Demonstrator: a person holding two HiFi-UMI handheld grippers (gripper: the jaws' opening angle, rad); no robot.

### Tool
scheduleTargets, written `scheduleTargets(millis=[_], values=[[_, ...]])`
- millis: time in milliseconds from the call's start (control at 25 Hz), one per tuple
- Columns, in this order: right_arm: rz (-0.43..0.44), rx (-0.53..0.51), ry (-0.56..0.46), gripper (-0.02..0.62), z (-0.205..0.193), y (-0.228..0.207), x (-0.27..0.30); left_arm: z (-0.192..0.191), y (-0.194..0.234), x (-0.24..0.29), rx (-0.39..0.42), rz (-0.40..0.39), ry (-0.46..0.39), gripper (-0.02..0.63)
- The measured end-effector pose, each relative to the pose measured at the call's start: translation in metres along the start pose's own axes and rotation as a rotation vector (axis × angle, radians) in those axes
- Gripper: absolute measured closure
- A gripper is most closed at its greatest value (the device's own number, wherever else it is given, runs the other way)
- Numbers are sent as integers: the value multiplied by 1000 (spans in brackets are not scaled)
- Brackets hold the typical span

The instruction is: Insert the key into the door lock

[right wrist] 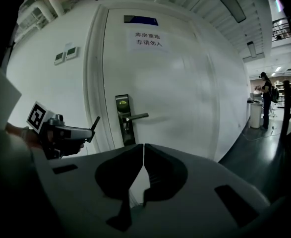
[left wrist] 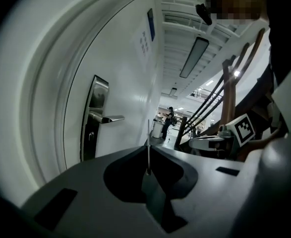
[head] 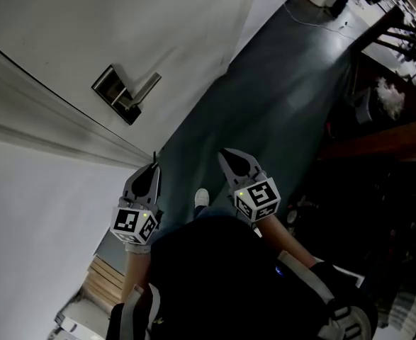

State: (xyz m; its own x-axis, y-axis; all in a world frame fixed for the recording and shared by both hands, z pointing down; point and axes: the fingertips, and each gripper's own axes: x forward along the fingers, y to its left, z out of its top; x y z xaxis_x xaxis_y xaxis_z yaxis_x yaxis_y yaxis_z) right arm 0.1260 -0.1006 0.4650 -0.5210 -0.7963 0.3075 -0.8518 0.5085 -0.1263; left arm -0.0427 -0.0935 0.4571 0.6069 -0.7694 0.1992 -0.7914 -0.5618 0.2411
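Currently: key [left wrist: 148, 133] is pinched upright in left gripper [left wrist: 148, 148]; right gripper [right wrist: 142, 147] is closed, empty. Door lock [left wrist: 92, 125] is sighted at ten o'clock, well apart; blade should be levelled with keyhole before advance.

Paper notice [right wrist: 147, 38]; distant person [right wrist: 265, 99] standing; dark green floor [head: 264, 105].

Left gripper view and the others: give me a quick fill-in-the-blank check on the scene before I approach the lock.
The left gripper is shut on the ____.
The right gripper has its jaws together and holds ____.
On the door, the paper sign hangs ____ the lever handle.
Missing words: key; nothing; above.
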Motion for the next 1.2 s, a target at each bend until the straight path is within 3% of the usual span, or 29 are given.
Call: scheduleTargets(millis=[440,640,840,1200], values=[[156,-54,7,577,21,-11,48,-7,36,21,-411,97,-138,580],[183,-65,25,577,25,-5,54,-8,44,31,-574,81,-197,580],[176,-73,51,577,21,-5,64,-12,61,44,-682,69,-222,580],[156,-96,102,577,12,-5,88,-28,96,66,-792,68,-252,580]])
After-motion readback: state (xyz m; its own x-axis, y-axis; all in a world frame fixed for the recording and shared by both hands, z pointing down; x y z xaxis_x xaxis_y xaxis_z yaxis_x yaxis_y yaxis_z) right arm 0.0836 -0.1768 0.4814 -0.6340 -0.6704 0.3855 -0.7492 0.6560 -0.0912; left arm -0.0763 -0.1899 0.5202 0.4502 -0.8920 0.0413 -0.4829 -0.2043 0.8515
